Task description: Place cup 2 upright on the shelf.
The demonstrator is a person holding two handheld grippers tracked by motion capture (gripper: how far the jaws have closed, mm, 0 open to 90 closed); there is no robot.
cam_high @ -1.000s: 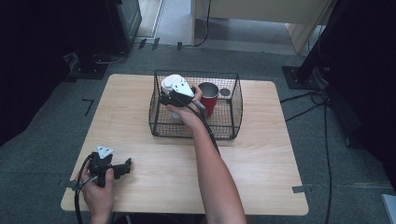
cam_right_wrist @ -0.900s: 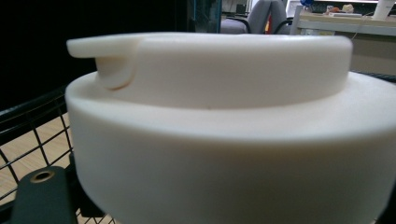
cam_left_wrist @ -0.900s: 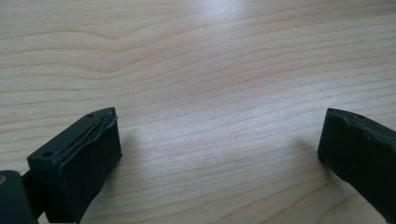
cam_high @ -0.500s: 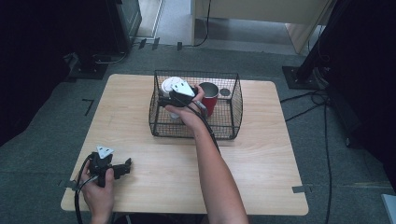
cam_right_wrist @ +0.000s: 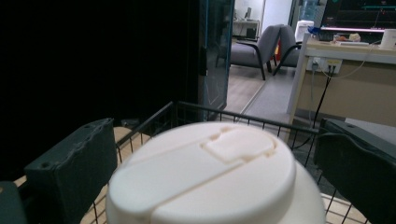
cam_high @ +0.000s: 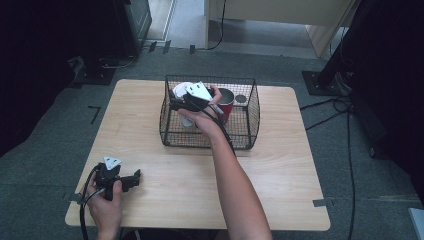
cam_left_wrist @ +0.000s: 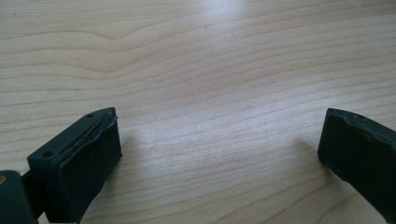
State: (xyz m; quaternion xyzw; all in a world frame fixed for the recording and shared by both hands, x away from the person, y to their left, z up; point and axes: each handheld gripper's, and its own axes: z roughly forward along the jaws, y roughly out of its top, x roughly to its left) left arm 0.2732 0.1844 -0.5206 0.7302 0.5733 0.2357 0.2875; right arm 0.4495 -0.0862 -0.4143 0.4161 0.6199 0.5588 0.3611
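Note:
A black wire basket (cam_high: 210, 142) stands on the far middle of the wooden table (cam_high: 285, 175). Inside it, at the left, is a white cup with a white lid (cam_high: 179, 90), and a red cup (cam_high: 226, 102) stands just right of it. My right gripper (cam_high: 177, 101) is over the basket's left part. In the right gripper view the lid (cam_right_wrist: 210, 158) sits between the spread jaws of the right gripper (cam_right_wrist: 215, 172), which is open, with small gaps at both sides. My left gripper (cam_high: 135, 177) rests open near the table's front left corner; bare wood lies between the jaws of the left gripper (cam_left_wrist: 219, 149).
A small dark round thing (cam_high: 240, 98) lies in the basket's far right corner. The basket rim (cam_right_wrist: 243, 119) runs behind the lid. Cables (cam_high: 330, 107) lie on the grey floor to the right. A black cabinet (cam_high: 125, 25) stands beyond the table's left.

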